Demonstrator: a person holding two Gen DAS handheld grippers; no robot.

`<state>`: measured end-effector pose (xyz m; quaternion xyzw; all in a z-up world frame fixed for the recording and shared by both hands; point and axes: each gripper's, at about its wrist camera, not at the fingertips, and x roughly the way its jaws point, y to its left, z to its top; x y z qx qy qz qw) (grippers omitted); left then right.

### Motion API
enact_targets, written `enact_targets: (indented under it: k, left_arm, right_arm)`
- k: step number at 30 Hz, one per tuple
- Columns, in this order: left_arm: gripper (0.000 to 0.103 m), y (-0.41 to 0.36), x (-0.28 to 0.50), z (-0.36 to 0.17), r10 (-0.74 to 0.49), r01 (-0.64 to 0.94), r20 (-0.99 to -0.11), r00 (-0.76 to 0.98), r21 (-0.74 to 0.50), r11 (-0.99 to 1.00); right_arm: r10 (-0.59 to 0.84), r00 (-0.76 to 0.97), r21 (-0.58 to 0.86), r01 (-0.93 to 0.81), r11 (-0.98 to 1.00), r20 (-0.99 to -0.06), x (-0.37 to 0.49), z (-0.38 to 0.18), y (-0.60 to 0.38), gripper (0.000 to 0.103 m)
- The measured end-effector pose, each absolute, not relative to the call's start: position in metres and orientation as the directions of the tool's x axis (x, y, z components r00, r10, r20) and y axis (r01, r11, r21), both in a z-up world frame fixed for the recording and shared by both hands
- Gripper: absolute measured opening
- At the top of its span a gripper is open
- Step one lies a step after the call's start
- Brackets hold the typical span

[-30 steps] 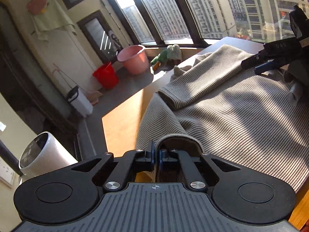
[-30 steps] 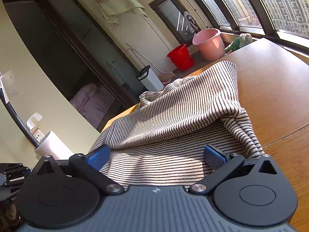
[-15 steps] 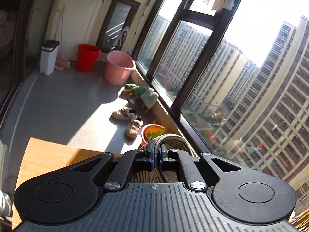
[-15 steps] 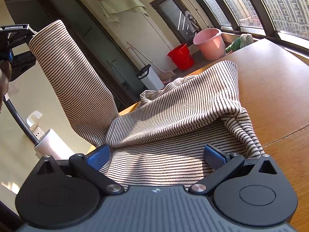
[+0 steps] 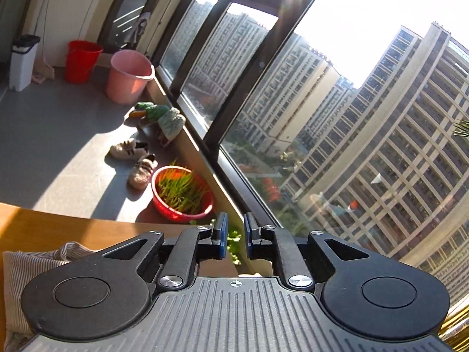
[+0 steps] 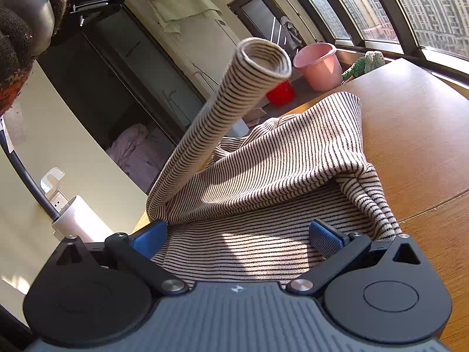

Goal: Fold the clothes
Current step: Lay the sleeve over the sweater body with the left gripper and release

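Note:
A striped knit sweater (image 6: pixel 278 170) lies bunched on the wooden table (image 6: pixel 416 135). One sleeve (image 6: pixel 217 123) sticks up in the air, its round cuff facing the right wrist camera, and nothing grips it. My left gripper (image 5: pixel 234 234) faces the window above the table edge. Its jaws are opening, a narrow gap shows between the blue pads, and nothing is in it. A corner of the sweater (image 5: pixel 32 267) shows at the lower left of that view. My right gripper (image 6: pixel 237 234) stands wide open over the sweater's near part, a blue pad (image 6: pixel 325 237) on each side.
On the floor by the window are a pink bucket (image 5: pixel 129 76), a red bucket (image 5: pixel 80 60), shoes (image 5: pixel 137 161) and a red bowl of green plants (image 5: pixel 181 193). A gloved hand (image 6: pixel 14 44) is at the upper left of the right wrist view.
My left gripper rose and swung toward the window with the sleeve cuff pinched, then its jaws parted and the cuff left them. The sleeve now stands free in the air. The right gripper stayed still.

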<state>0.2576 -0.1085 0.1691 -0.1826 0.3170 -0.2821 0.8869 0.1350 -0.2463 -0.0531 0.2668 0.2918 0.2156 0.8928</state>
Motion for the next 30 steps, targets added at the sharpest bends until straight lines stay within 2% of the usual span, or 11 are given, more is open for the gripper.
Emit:
enact_targets:
  k: [2, 5, 6, 11, 13, 15, 21, 26, 28, 30]
  left_arm:
    - [0.038, -0.113, 0.251, 0.171, -0.629, 0.411, -0.434, 0.645, -0.496, 0.764]
    - [0.048, -0.111, 0.243, 0.167, -0.613, 0.429, -0.432, 0.661, -0.452, 0.782]
    - [0.054, -0.105, 0.240, 0.161, -0.600, 0.427, -0.441, 0.667, -0.435, 0.793]
    - [0.070, -0.062, 0.219, 0.114, -0.519, 0.392, -0.509, 0.687, -0.343, 0.854]
    - [0.072, -0.039, 0.205, 0.088, -0.492, 0.366, -0.536, 0.686, -0.331, 0.870]
    - [0.079, -0.015, 0.191, 0.062, -0.465, 0.340, -0.562, 0.684, -0.318, 0.885]
    - [0.089, 0.025, 0.157, -0.006, -0.495, 0.301, -0.575, 0.652, -0.404, 0.864]
    - [0.096, 0.035, 0.139, -0.039, -0.500, 0.308, -0.548, 0.670, -0.407, 0.860]
    - [0.097, 0.032, 0.131, -0.043, -0.494, 0.335, -0.528, 0.690, -0.372, 0.866]
    - [0.103, 0.031, 0.126, -0.042, -0.481, 0.334, -0.523, 0.704, -0.353, 0.874]
  right_arm:
    - [0.541, 0.738, 0.604, -0.229, 0.764, -0.405, 0.135, -0.053, -0.246, 0.103]
    - [0.540, 0.741, 0.606, -0.228, 0.762, -0.400, 0.133, -0.053, -0.246, 0.103]
    - [0.538, 0.743, 0.606, -0.227, 0.762, -0.399, 0.133, -0.053, -0.246, 0.103]
    - [0.531, 0.749, 0.602, -0.224, 0.766, -0.397, 0.131, -0.054, -0.246, 0.103]
    - [0.533, 0.744, 0.599, -0.227, 0.768, -0.403, 0.131, -0.053, -0.246, 0.103]
    - [0.535, 0.739, 0.594, -0.229, 0.771, -0.410, 0.132, -0.053, -0.245, 0.103]
    - [0.538, 0.723, 0.577, -0.236, 0.782, -0.433, 0.135, -0.050, -0.242, 0.103]
    - [0.531, 0.693, 0.511, -0.267, 0.817, -0.488, 0.139, -0.045, -0.231, 0.103]
    - [0.522, 0.693, 0.503, -0.260, 0.824, -0.496, 0.139, -0.043, -0.230, 0.103]
    - [0.495, 0.717, 0.502, -0.231, 0.833, -0.491, 0.135, -0.036, -0.232, 0.101]
